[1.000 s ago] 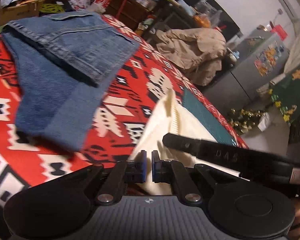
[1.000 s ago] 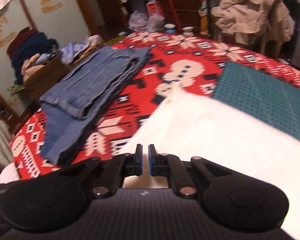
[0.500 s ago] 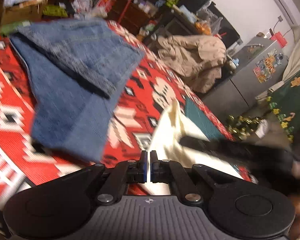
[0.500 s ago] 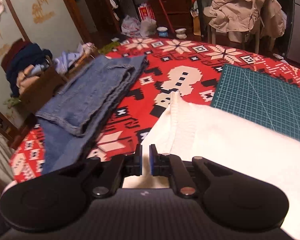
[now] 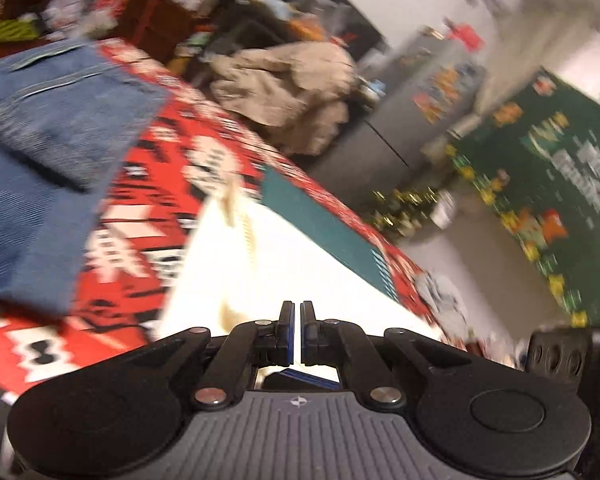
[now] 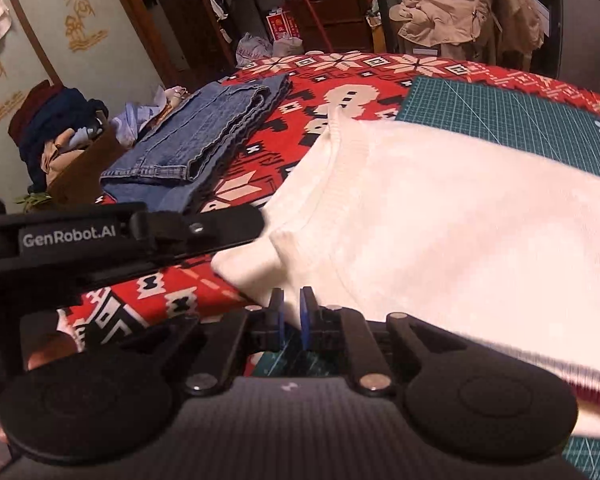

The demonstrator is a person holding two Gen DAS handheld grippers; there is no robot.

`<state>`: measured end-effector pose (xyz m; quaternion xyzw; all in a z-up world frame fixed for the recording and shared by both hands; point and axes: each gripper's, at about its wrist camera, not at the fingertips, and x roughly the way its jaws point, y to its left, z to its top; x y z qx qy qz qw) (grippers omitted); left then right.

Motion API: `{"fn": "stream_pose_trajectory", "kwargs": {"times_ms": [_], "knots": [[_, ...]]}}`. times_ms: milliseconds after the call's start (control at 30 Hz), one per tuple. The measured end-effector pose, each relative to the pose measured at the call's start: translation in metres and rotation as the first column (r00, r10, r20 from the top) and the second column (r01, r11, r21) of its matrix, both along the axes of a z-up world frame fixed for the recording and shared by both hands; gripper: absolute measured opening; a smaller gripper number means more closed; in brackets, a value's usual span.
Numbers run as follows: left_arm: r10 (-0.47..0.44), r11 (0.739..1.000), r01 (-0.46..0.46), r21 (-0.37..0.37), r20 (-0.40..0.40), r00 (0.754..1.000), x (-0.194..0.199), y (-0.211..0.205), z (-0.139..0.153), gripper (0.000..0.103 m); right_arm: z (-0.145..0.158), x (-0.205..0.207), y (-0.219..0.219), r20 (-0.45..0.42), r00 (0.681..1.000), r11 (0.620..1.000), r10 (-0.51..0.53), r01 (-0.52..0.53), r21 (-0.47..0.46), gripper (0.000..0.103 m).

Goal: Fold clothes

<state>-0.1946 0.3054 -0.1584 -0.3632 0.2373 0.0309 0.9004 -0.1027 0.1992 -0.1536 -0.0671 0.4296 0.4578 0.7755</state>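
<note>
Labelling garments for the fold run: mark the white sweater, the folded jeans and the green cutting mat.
white sweater [image 6: 440,216]: right wrist view, on the flat body panel.
folded jeans [image 6: 204,136]: right wrist view, on the top denim layer.
green cutting mat [image 6: 500,116]: right wrist view, on the bare gridded surface.

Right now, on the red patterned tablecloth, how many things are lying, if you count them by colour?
Blue: 1, the folded jeans
White: 1, the sweater
Green: 1, the cutting mat
Total: 3
</note>
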Motion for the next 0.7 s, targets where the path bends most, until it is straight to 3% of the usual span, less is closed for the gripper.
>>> {"fn": "stream_pose_trajectory", "kwargs": {"times_ms": [100,233,400,600,700], "knots": [[-0.036,0.999,0.038,0.036,-0.053,0.998,0.015,-0.011,-0.006,0.002,0.007,-0.003,-0.019,0.03,0.999,0.999,-0.036,0.035,0.021,0.011],[-0.008,0.998,0.017,0.061,-0.144,0.99,0.024,-0.014,-0.02,0.002,0.007,0.006,-0.036,0.036,0.994,0.994,-0.105,0.103,0.043,0.011],[0.001,0.998,0.01,0.068,-0.159,0.987,0.016,-0.015,-0.021,0.002,-0.009,0.007,-0.044,0.055,0.99,0.991,-0.131,0.129,0.046,0.01],[0.018,1.0,-0.015,0.023,-0.168,0.986,0.009,-0.012,-0.023,0.002,-0.007,-0.003,-0.071,0.071,0.987,0.989,-0.143,0.14,0.041,0.011],[0.015,1.0,-0.014,0.005,-0.173,0.985,0.007,-0.015,-0.019,0.001,0.001,-0.003,-0.1,0.08,0.977,0.98,-0.196,0.193,0.044,0.013]]}}
